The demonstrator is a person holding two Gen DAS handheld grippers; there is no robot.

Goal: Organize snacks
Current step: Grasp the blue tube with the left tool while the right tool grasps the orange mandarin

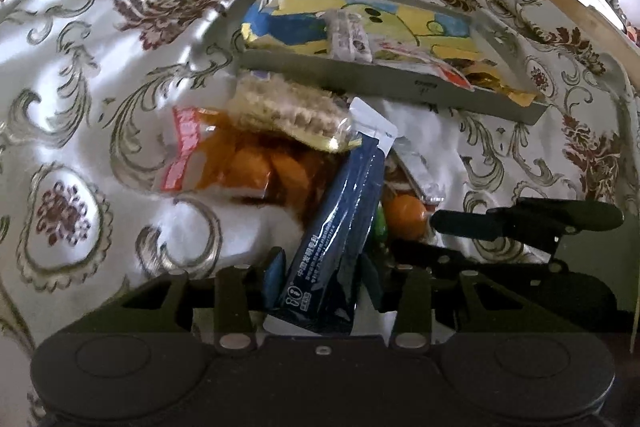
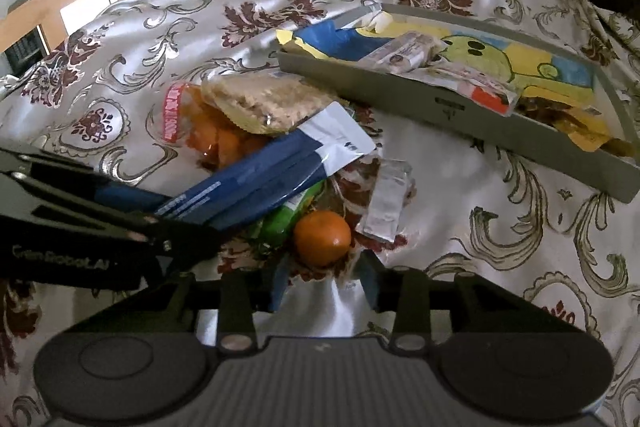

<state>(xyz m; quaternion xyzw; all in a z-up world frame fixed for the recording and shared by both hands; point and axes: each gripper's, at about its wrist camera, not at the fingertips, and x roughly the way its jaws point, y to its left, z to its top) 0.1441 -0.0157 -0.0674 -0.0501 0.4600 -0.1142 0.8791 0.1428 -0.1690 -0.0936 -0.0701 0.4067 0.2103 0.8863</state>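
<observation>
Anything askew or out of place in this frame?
Yes. A yellow packet hangs over the front wall of the grey tray instead of lying inside. The other snacks sit in a loose heap on the tablecloth, the blue pouch propped across them.

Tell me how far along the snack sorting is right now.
Partly done. A few packets already lie in the grey tray. In hand: the left gripper is shut on the blue pouch. Left: the orange, cracker pack, orange bag and small silver packet on the cloth. The right gripper is open behind the orange.
</observation>
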